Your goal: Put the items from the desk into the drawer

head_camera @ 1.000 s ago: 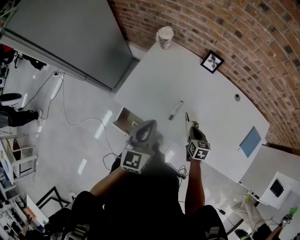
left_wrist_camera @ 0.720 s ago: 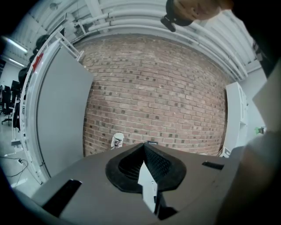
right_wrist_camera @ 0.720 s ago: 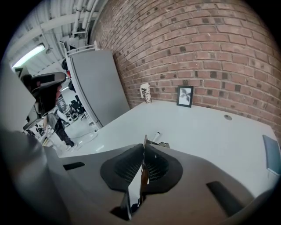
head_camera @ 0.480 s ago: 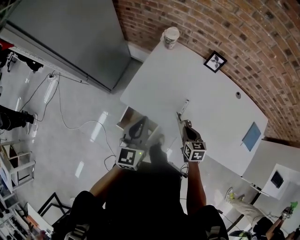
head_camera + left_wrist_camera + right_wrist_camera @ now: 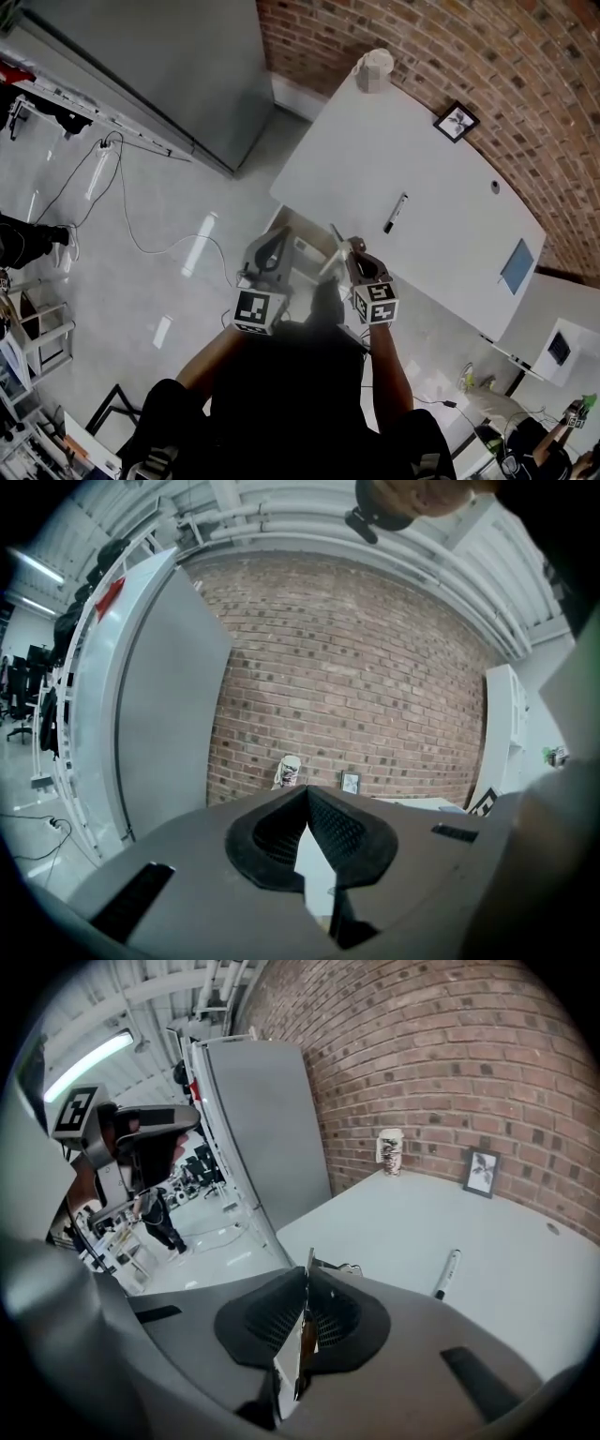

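Observation:
My right gripper point(image 5: 349, 247) is shut on a thin flat card-like item point(image 5: 303, 1327), held edge-on, its end sticking out past the fingertips point(image 5: 334, 240). It hovers at the near edge of the white desk point(image 5: 441, 178), beside the open drawer point(image 5: 287, 225). A black-and-white marker point(image 5: 395, 213) lies on the desk to the right of that gripper, also seen in the right gripper view point(image 5: 446, 1273). My left gripper point(image 5: 268, 255) hangs over the drawer's left side, jaws closed with nothing between them point(image 5: 307, 791). Much of the drawer is hidden by the grippers.
A paper cup point(image 5: 374, 67), a small picture frame point(image 5: 457, 120) and a blue sheet point(image 5: 517, 265) sit on the desk along the brick wall point(image 5: 525, 84). A tall grey panel point(image 5: 141, 66) stands at the left. Cables point(image 5: 131, 234) trail over the floor.
Both grippers have moved left, off the desk's middle to its near edge by the drawer. The right one carried the flat item away from the marker and rolled a little.

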### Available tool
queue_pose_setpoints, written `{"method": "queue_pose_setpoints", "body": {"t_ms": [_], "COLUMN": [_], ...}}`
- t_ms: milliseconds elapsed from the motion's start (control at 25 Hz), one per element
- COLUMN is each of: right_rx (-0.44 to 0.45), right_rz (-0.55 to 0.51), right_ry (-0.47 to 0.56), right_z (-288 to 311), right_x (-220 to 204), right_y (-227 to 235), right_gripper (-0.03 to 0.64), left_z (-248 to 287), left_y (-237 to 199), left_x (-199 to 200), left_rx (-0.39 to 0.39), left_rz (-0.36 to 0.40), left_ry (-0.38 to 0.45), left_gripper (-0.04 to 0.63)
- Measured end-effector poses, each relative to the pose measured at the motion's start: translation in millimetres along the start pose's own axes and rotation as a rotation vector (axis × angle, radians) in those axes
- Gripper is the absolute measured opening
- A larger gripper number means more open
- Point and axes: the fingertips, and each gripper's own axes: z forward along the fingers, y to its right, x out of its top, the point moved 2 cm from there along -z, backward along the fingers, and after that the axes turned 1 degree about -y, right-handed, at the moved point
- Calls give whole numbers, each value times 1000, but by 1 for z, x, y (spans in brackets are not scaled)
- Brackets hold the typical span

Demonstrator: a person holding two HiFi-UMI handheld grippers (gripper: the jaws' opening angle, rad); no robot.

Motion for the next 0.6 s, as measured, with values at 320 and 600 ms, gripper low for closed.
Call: {"method": "queue_pose_setpoints", "body": {"t_ms": [320, 600], "right_rx": [73, 93], "right_rz": [-98, -136], "right_ry": [-66, -123], "right_z": [51, 96], "right_x": [-24, -64], "right_y": [-62, -83], "right_gripper": [11, 11], "left_z": [-14, -12], "left_y": [-42, -62], "left_x": [-12, -27], "left_rx": [-12, -42], "left_rz": [-16, -17], "left_ry": [-16, -41], "left_gripper": [2, 2]}}
